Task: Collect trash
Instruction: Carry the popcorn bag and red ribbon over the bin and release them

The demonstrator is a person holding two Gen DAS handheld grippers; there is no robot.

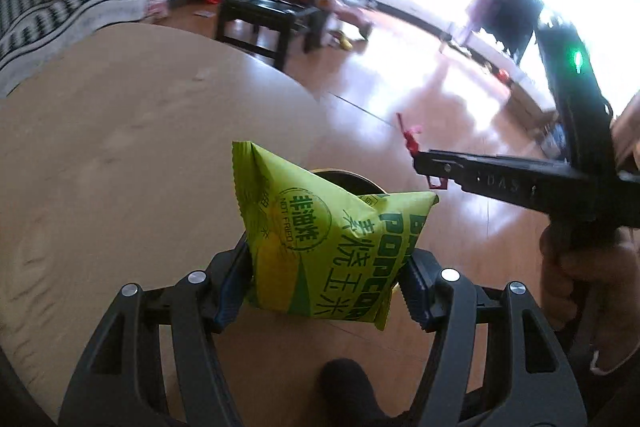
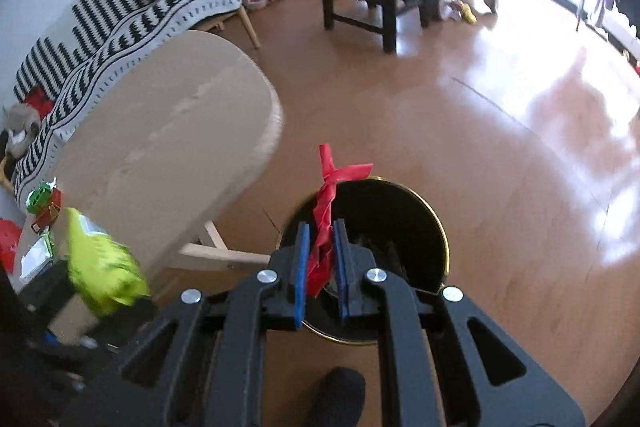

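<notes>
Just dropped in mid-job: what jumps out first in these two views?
The bright green popcorn bag, clamped in the left hand-held gripper, fills the centre of the left wrist view beside the pale round table. In the right wrist view, the right hand-held gripper pinches a red strip of wrapper right above the black bin with a gold rim on the wooden floor.
</notes>
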